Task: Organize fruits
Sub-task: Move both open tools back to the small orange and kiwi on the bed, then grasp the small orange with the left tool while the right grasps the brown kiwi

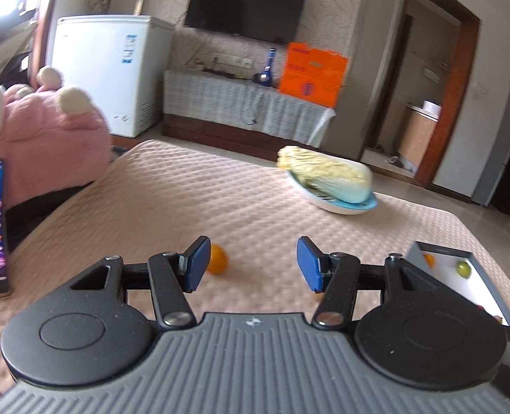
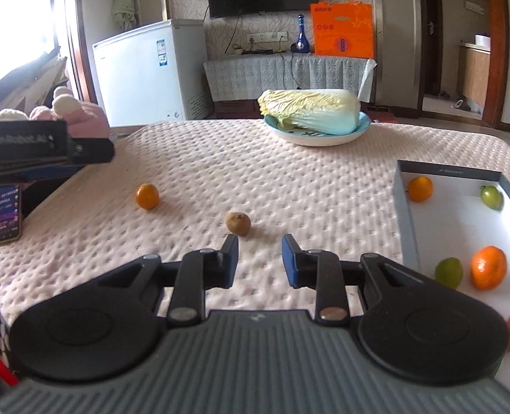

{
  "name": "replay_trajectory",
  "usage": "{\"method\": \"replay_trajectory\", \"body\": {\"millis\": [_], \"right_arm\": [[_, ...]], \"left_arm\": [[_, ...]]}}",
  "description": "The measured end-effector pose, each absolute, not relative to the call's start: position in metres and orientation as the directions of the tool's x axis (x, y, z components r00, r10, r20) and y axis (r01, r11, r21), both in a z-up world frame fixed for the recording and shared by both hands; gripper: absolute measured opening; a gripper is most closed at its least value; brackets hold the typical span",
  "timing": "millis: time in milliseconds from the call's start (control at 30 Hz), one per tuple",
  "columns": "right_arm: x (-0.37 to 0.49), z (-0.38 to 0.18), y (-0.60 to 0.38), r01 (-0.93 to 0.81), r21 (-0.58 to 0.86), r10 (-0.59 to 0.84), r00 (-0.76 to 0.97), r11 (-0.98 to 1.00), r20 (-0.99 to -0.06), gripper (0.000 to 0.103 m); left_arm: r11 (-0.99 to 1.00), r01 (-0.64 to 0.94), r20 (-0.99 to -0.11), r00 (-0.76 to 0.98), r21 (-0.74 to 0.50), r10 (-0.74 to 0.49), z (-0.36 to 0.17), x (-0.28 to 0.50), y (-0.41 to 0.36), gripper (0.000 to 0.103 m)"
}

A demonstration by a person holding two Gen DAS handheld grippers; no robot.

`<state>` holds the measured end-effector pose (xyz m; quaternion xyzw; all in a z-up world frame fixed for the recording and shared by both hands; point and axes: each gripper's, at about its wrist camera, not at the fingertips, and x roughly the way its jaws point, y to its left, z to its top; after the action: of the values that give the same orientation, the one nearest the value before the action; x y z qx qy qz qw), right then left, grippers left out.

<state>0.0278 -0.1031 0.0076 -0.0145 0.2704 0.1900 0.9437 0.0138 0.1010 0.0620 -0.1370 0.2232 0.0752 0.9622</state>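
The brown fruit (image 2: 238,223) lay just beyond the right gripper (image 2: 260,260) (jaws apart, empty), left of the box (image 2: 406,227).

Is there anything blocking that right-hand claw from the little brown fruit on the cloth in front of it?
Nothing visible does. In the right wrist view, the brown fruit lies just beyond the right gripper, slightly left of its gap, with only bare quilted cloth between them. The jaws are apart and hold nothing.
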Motion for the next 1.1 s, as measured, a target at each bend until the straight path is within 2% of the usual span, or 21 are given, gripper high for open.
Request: {"method": "replay_trajectory", "body": {"millis": [233, 567, 1100], "right_arm": [[0.044, -0.002, -0.082, -0.403, 0.064, 0.372, 0.757, 0.913, -0.538, 0.030], [0.061, -0.007, -0.072, -0.422, 0.068, 0.382, 0.726, 0.904, -0.572, 0.030], [0.093, -0.021, -0.056, -0.445, 0.033, 0.375, 0.711, 0.895, -0.595, 0.031]], "left_arm": [[0.932, -0.279, -0.501, 0.855, -0.231, 0.132, 0.051, 0.022, 0.133, 0.061], [0.956, -0.243, -0.592, 0.799, -0.166, 0.100, 0.014, 0.069, 0.132, 0.061], [0.966, -0.221, -0.627, 0.774, -0.132, 0.091, -0.020, 0.116, 0.125, 0.060]]}}
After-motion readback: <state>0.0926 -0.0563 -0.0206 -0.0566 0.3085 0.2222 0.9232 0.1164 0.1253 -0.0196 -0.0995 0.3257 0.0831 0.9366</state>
